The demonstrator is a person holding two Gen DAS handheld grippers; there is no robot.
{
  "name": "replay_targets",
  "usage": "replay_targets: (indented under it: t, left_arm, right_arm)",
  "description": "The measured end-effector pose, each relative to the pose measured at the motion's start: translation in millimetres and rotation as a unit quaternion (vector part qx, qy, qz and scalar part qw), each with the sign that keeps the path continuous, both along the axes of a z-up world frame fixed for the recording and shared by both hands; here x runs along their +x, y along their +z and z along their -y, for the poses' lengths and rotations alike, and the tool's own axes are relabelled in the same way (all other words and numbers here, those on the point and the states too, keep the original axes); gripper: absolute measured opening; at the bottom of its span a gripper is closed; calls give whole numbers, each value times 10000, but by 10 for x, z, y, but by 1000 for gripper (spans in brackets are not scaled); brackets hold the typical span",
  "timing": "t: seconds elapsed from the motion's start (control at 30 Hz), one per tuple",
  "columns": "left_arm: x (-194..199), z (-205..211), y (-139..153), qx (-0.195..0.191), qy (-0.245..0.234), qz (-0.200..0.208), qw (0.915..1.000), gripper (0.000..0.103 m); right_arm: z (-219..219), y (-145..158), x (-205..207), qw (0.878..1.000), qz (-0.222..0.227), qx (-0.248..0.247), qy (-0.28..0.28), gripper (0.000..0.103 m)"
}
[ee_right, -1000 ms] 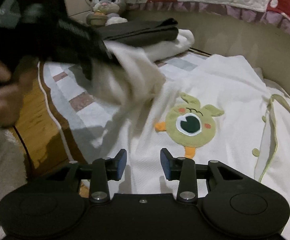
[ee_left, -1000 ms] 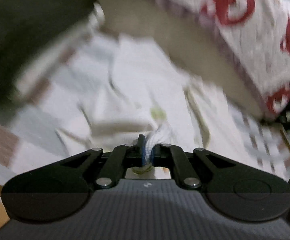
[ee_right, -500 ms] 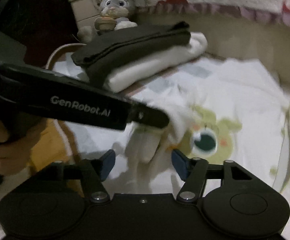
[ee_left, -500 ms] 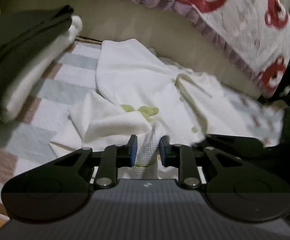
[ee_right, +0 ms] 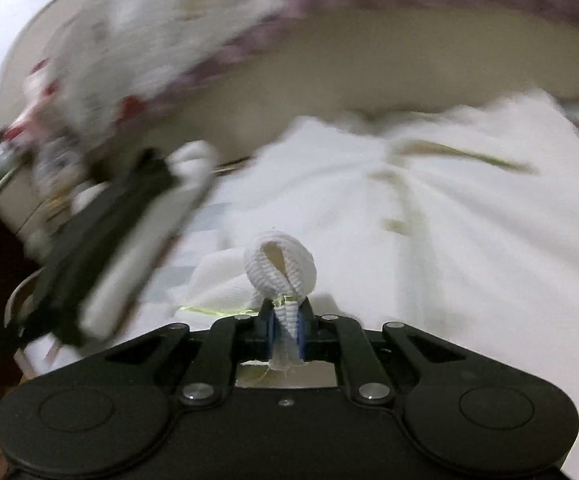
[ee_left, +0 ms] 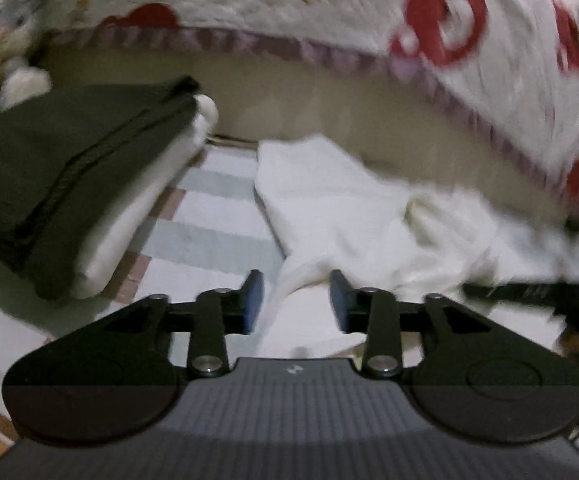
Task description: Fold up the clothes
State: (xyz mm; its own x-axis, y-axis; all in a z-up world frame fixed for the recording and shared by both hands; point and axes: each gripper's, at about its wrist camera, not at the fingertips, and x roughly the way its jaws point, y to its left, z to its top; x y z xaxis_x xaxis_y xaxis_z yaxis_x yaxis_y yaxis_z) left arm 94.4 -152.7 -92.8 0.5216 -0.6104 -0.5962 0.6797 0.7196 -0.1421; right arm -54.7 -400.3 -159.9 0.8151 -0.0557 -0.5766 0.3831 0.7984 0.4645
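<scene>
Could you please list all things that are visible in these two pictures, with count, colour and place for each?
Shirt: one, white with green trim and buttons, spread on the bed; a bunched piece of it is pinched in the right gripper.
Folded stack: one, a dark garment on top of a white one, at the left on the mat.
Mat: one, white, grey and pink checks, under the clothes.
Quilt: one, white with red prints and a purple edge, along the back.
Plush toy: one, grey and white, far left, blurred.
Left gripper: black with blue pads, open, over the shirt's edge.
Right gripper: black with blue pads, shut on the shirt.
</scene>
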Motion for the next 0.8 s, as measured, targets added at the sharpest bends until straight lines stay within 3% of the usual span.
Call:
replay_targets:
  t: [0.13, 0.17, 0.23, 0.3, 0.37, 0.53, 0.63, 0.73, 0.8]
  left_arm:
    - [-245, 479, -279, 1168, -782, 537, 9886, 50]
    - [-311, 559, -302, 1243, -932, 586, 9861, 50]
    - [-445, 650, -323, 1249, -1222, 759, 9817, 51]
    - [-569, 715, -346, 1292, -1460, 965, 9761, 51]
    - [-622, 798, -413, 1571, -1477, 1157, 9696, 53]
    - [-526, 962, -593, 1777, -1453, 919, 9690, 53]
    - [-524, 1126, -653, 1850, -1426, 1306, 9635, 55]
    - [-478, 1225, -682, 1777, -1344, 1378, 9651, 57]
    - [-422, 1247, -672, 1652, -1175, 1401, 9692, 43]
  right_arm:
    - [261, -183, -291, 9973, -202, 219, -675, 12]
    - [315, -223, -340, 9959, -121, 469, -765, 12]
    - [393, -241, -399, 9908, 162, 1069, -816, 12]
    - [411, -199, -443, 9874, 363, 1310, -810, 12]
    - [361, -136, -445, 9879, 530, 1272, -709, 12]
    - [289, -19, -471, 9890, 795, 1145, -491, 12]
    - [286, -3, -471, 9879, 891, 1194, -423, 12]
    - [263, 5, -497, 9882, 950, 1174, -253, 12]
    - [223, 17, -502, 9899, 923, 1066, -125, 12]
